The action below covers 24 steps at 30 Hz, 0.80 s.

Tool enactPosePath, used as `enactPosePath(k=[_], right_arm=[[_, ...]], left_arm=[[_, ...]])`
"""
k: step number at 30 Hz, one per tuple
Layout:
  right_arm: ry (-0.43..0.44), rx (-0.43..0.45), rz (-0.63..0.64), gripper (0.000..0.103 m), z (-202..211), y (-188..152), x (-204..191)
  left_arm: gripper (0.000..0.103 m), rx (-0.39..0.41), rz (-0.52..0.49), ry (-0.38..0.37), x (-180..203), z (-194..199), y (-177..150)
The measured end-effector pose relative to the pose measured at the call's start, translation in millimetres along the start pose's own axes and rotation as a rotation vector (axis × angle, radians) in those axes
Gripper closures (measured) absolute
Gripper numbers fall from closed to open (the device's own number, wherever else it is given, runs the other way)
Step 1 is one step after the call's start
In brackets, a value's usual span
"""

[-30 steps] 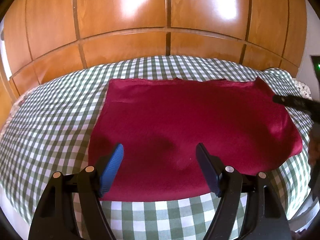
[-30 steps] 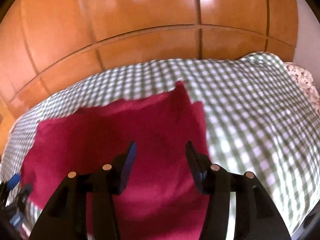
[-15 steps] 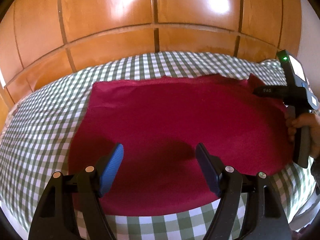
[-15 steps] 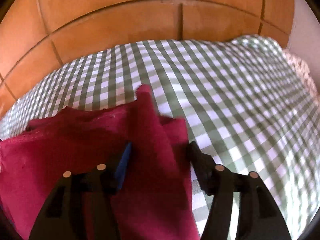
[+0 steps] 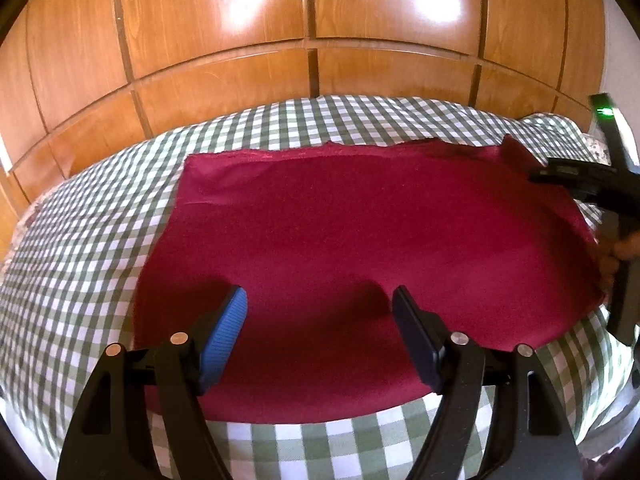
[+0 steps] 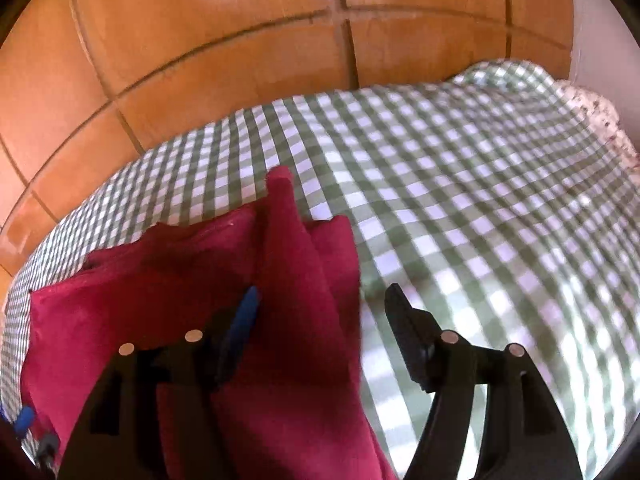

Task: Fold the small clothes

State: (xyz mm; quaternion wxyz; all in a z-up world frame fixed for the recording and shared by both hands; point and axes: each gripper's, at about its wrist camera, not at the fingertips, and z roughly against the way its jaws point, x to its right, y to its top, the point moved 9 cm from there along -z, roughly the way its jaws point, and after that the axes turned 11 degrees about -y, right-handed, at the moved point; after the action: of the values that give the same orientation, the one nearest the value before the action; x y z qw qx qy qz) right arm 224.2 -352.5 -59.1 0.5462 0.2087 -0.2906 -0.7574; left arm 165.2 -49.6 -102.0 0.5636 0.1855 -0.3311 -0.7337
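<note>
Change since the earlier frame: right gripper (image 6: 320, 312) has shifted to the cloth's right edge, jaws opening, the raised fold between them, not pinched. Item: red cloth (image 5: 360, 248), spread flat on the bed's checked cover (image 5: 100, 248), one ridge standing up at the far right corner (image 6: 284, 216). Handling, by judgement: light, soft, limp; likely to sag and crease, best taken at corners or hems. Left gripper (image 5: 320, 320): hovering over the near edge, jaws wide and opening, nothing between them. Behind: wooden panelled wall (image 5: 312, 20).
</note>
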Motion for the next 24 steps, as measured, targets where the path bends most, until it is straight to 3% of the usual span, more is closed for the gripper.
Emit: enactPosePath(k=[1,5,9,13,18,20,21,24], right_arm=[[0.013,0.016,0.009,0.037,8.9,-1.3,-0.5],[0.096,0.030,0.074,0.037,39.5,-19.7,-12.9],[0.180,0.021,0.125,0.033,62.5,-47.3,-36.6],[0.199,0.003,0.179,0.033,67.6,-72.4,-53.0],[0.186,-0.036,0.171,0.033,53.0,-90.5,-54.1],[0.173,-0.035,0.176,0.033,49.6,-95.8,-52.6],[0.168,-0.036,0.177,0.033,47.9,-96.9,-51.6],[0.171,-0.032,0.175,0.034,41.5,-100.1,-47.0]], left_arm=[[0.018,0.008,0.009,0.001,-2.7,3.0,-0.4],[0.018,0.036,0.064,0.021,-26.6,20.0,-5.1],[0.018,0.047,0.179,0.055,-74.1,41.2,-19.1],[0.039,0.027,0.261,0.049,-112.0,51.2,-36.2],[0.060,0.001,0.365,-0.080,-122.9,43.4,-48.0],[0.091,-0.016,0.383,-0.143,-115.5,34.8,-50.0],[0.096,-0.021,0.383,-0.163,-111.0,32.4,-51.1],[0.096,-0.034,0.293,-0.073,-101.3,32.2,-57.2]])
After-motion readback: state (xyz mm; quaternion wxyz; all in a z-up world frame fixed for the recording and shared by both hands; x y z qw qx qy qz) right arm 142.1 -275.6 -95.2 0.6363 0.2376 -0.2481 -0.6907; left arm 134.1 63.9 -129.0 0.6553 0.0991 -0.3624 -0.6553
